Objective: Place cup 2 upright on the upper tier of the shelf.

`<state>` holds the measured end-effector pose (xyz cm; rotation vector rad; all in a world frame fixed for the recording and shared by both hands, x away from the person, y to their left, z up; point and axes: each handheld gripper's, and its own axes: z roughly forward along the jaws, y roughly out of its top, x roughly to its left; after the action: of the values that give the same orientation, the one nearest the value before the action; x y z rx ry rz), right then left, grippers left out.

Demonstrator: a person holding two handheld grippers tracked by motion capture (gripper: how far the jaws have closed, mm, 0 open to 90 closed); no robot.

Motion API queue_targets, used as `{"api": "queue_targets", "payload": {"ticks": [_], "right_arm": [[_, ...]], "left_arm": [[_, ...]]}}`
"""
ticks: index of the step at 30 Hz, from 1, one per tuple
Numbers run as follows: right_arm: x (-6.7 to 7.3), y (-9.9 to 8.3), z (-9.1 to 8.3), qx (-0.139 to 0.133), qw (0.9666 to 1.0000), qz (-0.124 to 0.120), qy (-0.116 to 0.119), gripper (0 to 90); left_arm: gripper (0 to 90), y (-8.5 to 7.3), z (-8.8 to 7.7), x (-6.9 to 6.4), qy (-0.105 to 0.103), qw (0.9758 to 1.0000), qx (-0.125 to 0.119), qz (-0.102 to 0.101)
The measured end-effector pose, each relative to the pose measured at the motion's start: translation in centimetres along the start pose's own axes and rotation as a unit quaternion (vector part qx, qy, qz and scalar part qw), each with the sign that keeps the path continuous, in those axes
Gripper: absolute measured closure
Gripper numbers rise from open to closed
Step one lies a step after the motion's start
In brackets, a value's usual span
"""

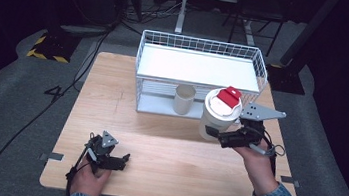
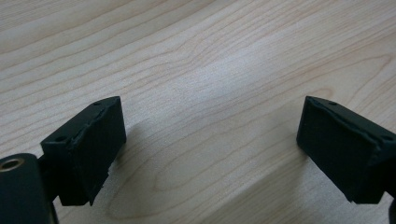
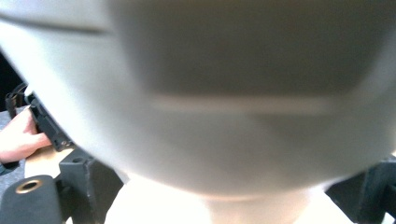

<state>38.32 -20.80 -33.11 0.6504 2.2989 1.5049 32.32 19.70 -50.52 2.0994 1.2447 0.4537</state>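
My right gripper is shut on a tall white cup with a white lid and a red tab, held above the right side of the wooden table, just in front of the wire rack. In the right gripper view the cup looms blurred and very close, with a black jaw on either side of its base. My left gripper rests low at the table's front left, jaws open. In the left gripper view its fingertips stand wide apart with bare wood between them.
A white wire rack with a flat white shelf stands at the back of the table. A small pale cup stands upright under that shelf. Dark floor, cables and a yellow-black striped base lie beyond the table.
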Motion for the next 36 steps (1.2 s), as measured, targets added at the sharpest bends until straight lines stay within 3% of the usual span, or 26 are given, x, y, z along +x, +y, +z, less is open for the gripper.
{"api": "queue_targets", "payload": {"ticks": [22, 36], "right_arm": [[-3.0, 5.8, 1.0, 0.001, 0.9999, -0.004, -0.016, 11.3], [-5.0, 8.8, 2.4, 0.004, 0.9995, 0.008, -0.029, 11.3]], "left_arm": [[8.6, 0.0, 0.0, 0.0, 0.001, 1.0, 0.0, 0.001], [8.6, 0.0, 0.0, 0.0, 0.001, 1.0, 0.0, 0.001]]}}
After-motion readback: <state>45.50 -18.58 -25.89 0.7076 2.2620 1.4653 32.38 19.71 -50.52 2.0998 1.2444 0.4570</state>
